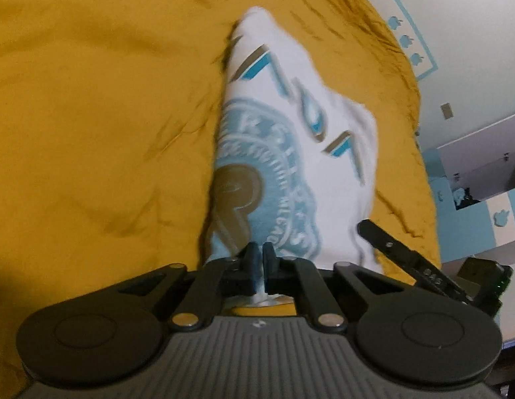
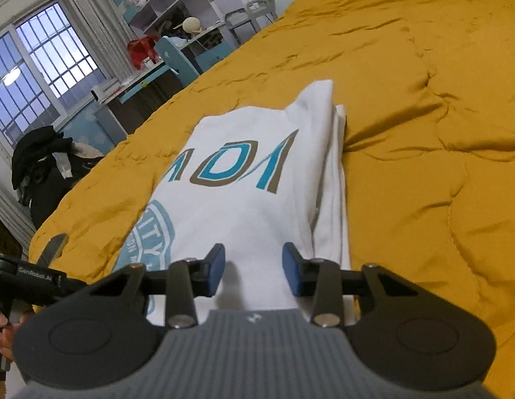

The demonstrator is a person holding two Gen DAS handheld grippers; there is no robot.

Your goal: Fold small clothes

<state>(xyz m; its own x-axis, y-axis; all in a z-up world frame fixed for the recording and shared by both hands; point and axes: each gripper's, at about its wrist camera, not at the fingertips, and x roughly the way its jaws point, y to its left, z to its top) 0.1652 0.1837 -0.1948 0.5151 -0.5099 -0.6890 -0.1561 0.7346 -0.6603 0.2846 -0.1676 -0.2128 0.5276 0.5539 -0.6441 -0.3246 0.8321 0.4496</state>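
Observation:
A white T-shirt with blue and brown print lies folded into a long strip on the yellow bedspread. My left gripper is shut on the shirt's near edge, with cloth pinched between the pads. In the right wrist view the same shirt lies flat, its folded side layers showing at the right. My right gripper is open just above the shirt's near end, holding nothing. The right gripper also shows at the right of the left wrist view.
The yellow bedspread fills most of both views. Beyond the bed's far edge stand a desk and shelves, a window and a pile of dark clothes. A wall with blue stickers lies past the bed.

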